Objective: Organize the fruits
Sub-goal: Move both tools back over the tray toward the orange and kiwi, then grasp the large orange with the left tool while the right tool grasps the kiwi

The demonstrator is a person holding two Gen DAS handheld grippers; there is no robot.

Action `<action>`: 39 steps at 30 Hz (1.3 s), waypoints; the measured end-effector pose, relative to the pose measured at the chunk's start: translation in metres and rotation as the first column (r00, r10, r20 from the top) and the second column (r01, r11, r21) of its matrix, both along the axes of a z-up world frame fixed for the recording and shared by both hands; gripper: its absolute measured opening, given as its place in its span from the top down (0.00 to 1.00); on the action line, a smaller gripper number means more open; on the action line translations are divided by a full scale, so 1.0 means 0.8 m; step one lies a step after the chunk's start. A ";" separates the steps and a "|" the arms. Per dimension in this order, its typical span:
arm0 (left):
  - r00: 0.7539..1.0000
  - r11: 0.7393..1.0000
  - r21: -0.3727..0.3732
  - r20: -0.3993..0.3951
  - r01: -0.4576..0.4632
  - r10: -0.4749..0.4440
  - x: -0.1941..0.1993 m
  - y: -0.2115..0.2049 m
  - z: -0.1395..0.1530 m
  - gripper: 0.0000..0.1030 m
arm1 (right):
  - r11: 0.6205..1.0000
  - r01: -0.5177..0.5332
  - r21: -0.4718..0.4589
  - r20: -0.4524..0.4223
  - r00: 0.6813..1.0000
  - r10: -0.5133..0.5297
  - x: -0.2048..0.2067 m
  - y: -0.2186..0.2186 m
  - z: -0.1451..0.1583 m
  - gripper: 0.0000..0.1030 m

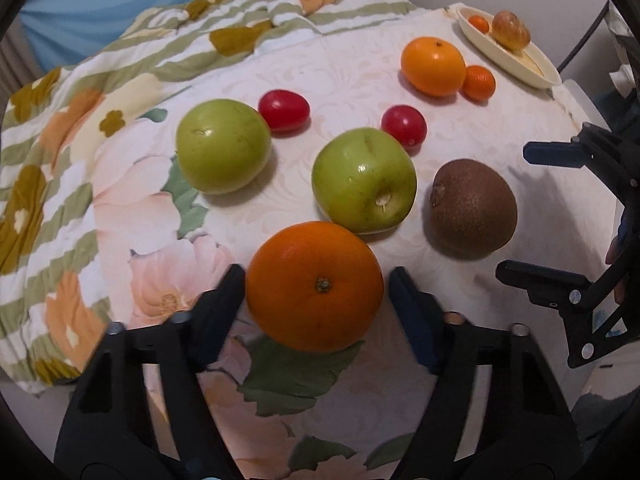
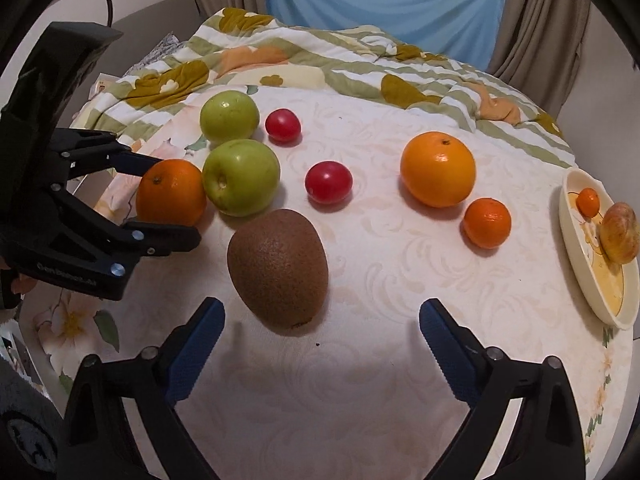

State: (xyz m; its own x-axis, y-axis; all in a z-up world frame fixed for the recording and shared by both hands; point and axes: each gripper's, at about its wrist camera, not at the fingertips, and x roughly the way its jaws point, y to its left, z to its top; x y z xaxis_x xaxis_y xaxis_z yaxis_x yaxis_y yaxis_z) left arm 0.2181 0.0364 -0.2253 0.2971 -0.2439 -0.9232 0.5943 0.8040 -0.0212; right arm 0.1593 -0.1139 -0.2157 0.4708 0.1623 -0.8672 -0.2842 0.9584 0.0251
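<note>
Dish (image 2: 576,256): one small orange (image 2: 589,201), one apple (image 2: 619,237).
Your left gripper (image 1: 316,280) brackets the orange (image 1: 315,286), grip uncertain; right gripper (image 2: 322,316) released, near the kiwi (image 2: 279,266).

Seen from the right wrist, a kiwi (image 2: 279,267) lies nearest on the bed (image 2: 360,360). Behind it, to the left, an apple (image 2: 241,177) is set just beside an orange (image 2: 171,192), with a second apple (image 2: 229,116) farther back. Two tomatoes (image 2: 328,182) (image 2: 283,125) are placed centrally. To the right, a larger orange (image 2: 438,169) and a tangerine (image 2: 487,223) are found, and a plate (image 2: 576,264) at the edge.
</note>
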 end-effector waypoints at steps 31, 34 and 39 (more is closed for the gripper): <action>0.992 0.992 -0.015 0.004 -0.128 0.128 -0.019 0.038 0.009 0.36 | 0.991 -0.131 -0.027 -0.024 0.991 0.130 0.026 0.035 -0.010 0.52; 0.990 0.990 -0.026 0.011 -0.140 0.140 -0.020 0.042 0.015 0.36 | 0.993 -0.119 -0.020 -0.015 0.993 0.119 0.023 0.032 -0.001 0.52; 0.987 0.986 -0.047 0.025 -0.159 0.160 -0.028 0.044 0.034 0.36 | 0.995 -0.098 -0.004 0.008 0.995 0.098 0.014 0.029 0.023 0.52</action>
